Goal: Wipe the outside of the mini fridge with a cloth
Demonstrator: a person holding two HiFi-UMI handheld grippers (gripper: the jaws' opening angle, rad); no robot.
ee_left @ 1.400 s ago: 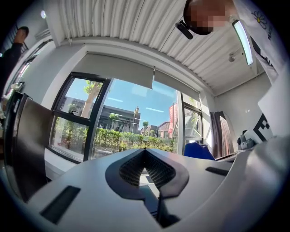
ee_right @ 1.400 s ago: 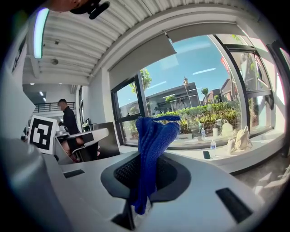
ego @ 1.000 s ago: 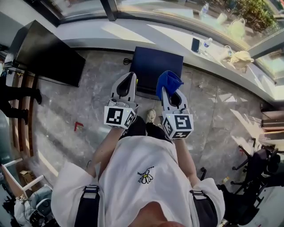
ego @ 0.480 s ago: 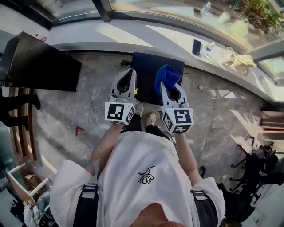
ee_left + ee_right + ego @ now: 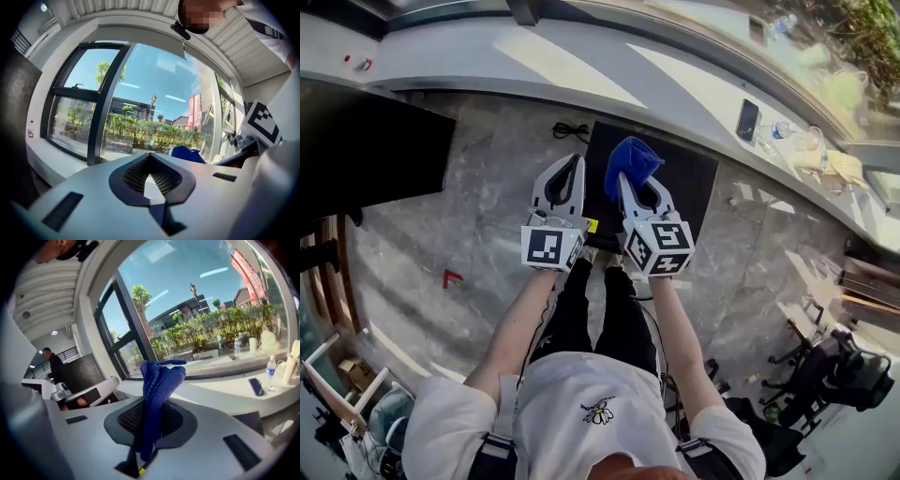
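Change: since the earlier head view both grippers have drawn closer together. The mini fridge [image 5: 680, 187] now lies under their tips rather than ahead of them.
Cloth: a blue cloth [image 5: 630, 161], bunched, stands up out of the right gripper's tip. In the head view it overlaps the far-left part of the fridge top. Whether it touches the fridge cannot be told.
Cloth grip: in the right gripper view the cloth [image 5: 159, 380] runs down between the two jaws and is clamped there. Its free end rises above them.
Right gripper: the right gripper [image 5: 628, 183] is pinching the cloth. It points toward the window and is held over the left half of the fridge.
Left gripper: the left gripper [image 5: 572, 161] is just beside the right one, with its tip at the fridge's left edge. In the left gripper view the jaws are pressed together at the tips with nothing between them.
Mini fridge: a dark box seen from above. It stands on the grey marble floor [image 5: 487, 216] against the white window ledge [image 5: 581, 75]. A yellow sticker [image 5: 592, 225] sits near its front-left corner.
Surroundings: a phone [image 5: 748, 120] lies on the ledge, right of the fridge. A black cable [image 5: 570, 129] lies on the floor near the fridge's far-left corner. A large black panel [image 5: 366, 159] stands well apart at the left.
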